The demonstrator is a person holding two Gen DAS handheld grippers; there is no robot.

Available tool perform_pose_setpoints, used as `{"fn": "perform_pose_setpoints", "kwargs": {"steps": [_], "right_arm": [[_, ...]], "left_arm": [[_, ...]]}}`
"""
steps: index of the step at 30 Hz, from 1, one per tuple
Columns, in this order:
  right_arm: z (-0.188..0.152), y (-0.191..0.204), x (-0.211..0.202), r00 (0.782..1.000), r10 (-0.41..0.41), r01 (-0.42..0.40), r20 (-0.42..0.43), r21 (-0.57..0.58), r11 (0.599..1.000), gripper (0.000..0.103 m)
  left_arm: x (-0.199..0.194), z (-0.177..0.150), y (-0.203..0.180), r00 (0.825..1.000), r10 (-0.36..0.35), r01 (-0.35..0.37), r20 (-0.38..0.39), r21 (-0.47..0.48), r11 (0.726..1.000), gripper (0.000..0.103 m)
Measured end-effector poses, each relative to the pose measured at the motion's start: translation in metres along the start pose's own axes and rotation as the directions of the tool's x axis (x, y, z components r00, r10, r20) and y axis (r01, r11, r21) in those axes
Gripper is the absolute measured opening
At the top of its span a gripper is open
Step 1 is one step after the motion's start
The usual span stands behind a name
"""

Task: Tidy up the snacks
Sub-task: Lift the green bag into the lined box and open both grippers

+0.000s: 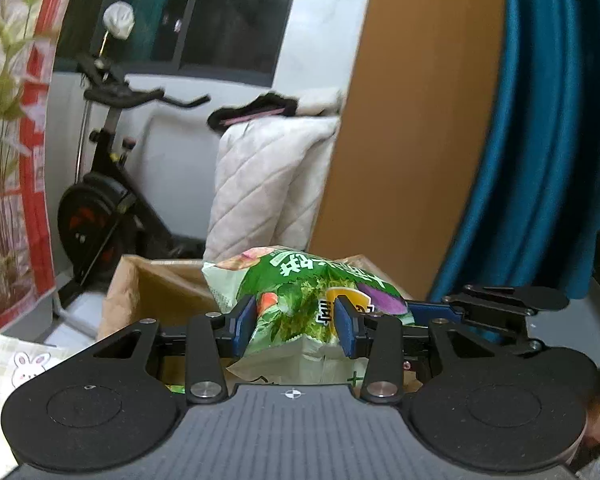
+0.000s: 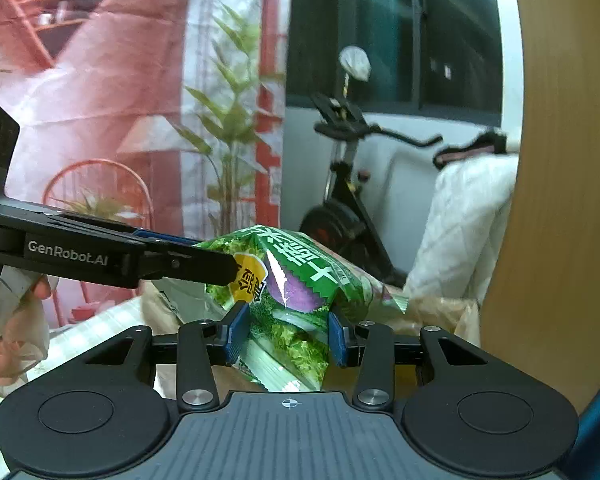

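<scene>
A green snack bag [image 1: 300, 300] printed with vegetables is held up by both grippers over an open brown paper bag [image 1: 160, 292]. My left gripper [image 1: 296, 326] is shut on the snack bag's lower part. My right gripper [image 2: 286, 330] is shut on the same snack bag [image 2: 292, 300] from the other side. In the right wrist view the left gripper's fingers [image 2: 196, 264] reach in from the left and pinch the bag's edge. In the left wrist view the right gripper's fingers [image 1: 480, 308] come in from the right. The paper bag's rim [image 2: 440, 312] shows behind the snack bag.
A checked tablecloth [image 1: 4, 364] with a rabbit print lies at the left. A wooden panel [image 1: 412, 120] and teal curtain [image 1: 552, 120] stand close on the right. An exercise bike [image 1: 100, 200], a quilted white cover [image 1: 268, 180] and a plant [image 1: 0, 100] are behind.
</scene>
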State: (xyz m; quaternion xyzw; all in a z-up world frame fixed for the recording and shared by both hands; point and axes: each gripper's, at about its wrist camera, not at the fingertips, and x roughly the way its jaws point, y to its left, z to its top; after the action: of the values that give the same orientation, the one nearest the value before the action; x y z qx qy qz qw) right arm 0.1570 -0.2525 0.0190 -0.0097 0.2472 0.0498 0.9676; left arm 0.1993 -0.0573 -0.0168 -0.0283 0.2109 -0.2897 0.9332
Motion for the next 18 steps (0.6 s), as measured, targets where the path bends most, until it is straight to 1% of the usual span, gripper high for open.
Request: {"fn": "perform_pose_setpoints", "kwargs": {"steps": [2,3,4,5,6,7,9,12,14,16,18], "right_arm": [[-0.008,-0.005,0.015,1.0,-0.005,0.005,-0.021,0.014,1.0,0.039],[-0.012,-0.006,0.021,0.999,-0.024,0.025,-0.031,0.016,1.0,0.041],[-0.016,-0.006,0.025,0.997,-0.061,0.061,-0.038,0.016,0.998,0.048],[-0.021,-0.005,0.026,0.996,-0.08,0.081,-0.04,0.018,0.997,0.054],[-0.025,-0.003,0.025,0.996,-0.083,0.084,-0.035,0.024,0.996,0.062],[-0.03,-0.002,0.023,0.997,-0.075,0.076,-0.029,0.03,0.997,0.069],[-0.036,0.001,0.018,0.997,-0.075,0.076,-0.026,0.028,0.997,0.073],[-0.044,0.005,0.007,0.995,-0.096,0.096,-0.013,0.035,0.995,0.075],[-0.047,0.009,-0.002,0.995,-0.1,0.099,-0.001,0.056,0.993,0.077],[-0.05,0.013,-0.009,0.995,-0.099,0.099,0.008,0.066,0.993,0.081],[-0.053,0.018,-0.017,0.995,-0.1,0.098,0.017,0.066,0.993,0.082]], "left_arm": [[0.015,-0.003,0.006,1.0,0.011,-0.011,-0.014,-0.016,1.0,0.045],[0.019,-0.005,0.007,1.0,0.025,-0.025,-0.015,-0.021,0.999,0.05],[0.02,-0.006,0.008,0.999,0.048,-0.049,-0.022,-0.021,0.999,0.061],[0.02,-0.009,0.009,0.997,0.076,-0.077,-0.031,-0.016,0.997,0.068],[0.019,-0.012,0.01,0.995,0.096,-0.096,-0.032,-0.008,0.995,0.076],[0.02,-0.011,0.01,0.994,0.104,-0.104,-0.029,-0.003,0.995,0.078],[0.013,-0.015,0.015,0.993,0.112,-0.112,-0.033,-0.001,0.994,0.079],[-0.001,-0.017,0.021,0.988,0.149,-0.15,-0.033,-0.006,0.989,0.084],[-0.015,-0.019,0.023,0.984,0.179,-0.179,-0.019,-0.009,0.984,0.086],[-0.028,-0.02,0.023,0.981,0.195,-0.195,-0.008,-0.005,0.981,0.089],[-0.043,-0.023,0.024,0.977,0.212,-0.212,-0.001,0.002,0.977,0.09]]}}
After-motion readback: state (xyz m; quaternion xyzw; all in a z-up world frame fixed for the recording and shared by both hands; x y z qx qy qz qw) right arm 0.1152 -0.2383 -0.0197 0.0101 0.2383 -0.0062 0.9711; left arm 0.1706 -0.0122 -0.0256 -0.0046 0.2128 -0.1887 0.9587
